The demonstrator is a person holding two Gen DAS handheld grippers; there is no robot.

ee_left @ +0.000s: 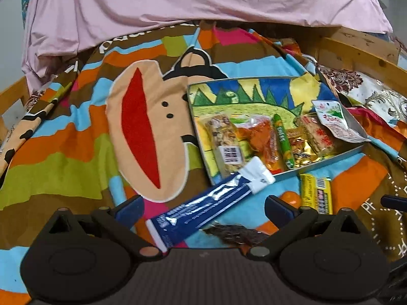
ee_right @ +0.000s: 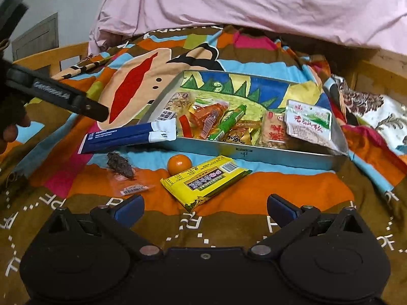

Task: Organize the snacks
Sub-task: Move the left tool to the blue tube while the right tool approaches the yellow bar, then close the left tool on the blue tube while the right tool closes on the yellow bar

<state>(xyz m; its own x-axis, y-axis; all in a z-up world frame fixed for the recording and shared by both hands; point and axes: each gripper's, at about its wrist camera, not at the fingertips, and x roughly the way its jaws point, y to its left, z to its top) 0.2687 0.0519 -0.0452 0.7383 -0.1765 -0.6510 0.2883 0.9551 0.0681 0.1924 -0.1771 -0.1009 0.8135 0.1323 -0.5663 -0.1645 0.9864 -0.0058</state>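
Observation:
A shallow metal tray (ee_left: 328,158) (ee_right: 254,151) with a drawn dinosaur bottom lies on the colourful blanket and holds several snack packets. A blue-and-white long packet (ee_left: 208,203) (ee_right: 127,136) leans on the tray's near rim. A dark snack in clear wrap (ee_left: 236,233) (ee_right: 120,167), a small orange (ee_left: 291,198) (ee_right: 179,164) and a yellow packet (ee_left: 316,193) (ee_right: 206,180) lie on the blanket in front of the tray. My left gripper (ee_left: 203,207) is open just above the blue packet. My right gripper (ee_right: 204,207) is open, just short of the yellow packet.
A pink sheet (ee_left: 178,0) (ee_right: 254,2) covers the bed behind the blanket. Wooden bed rails (ee_left: 356,53) (ee_right: 381,76) run along the right. The left gripper's arm (ee_right: 63,96) reaches in from the left in the right wrist view.

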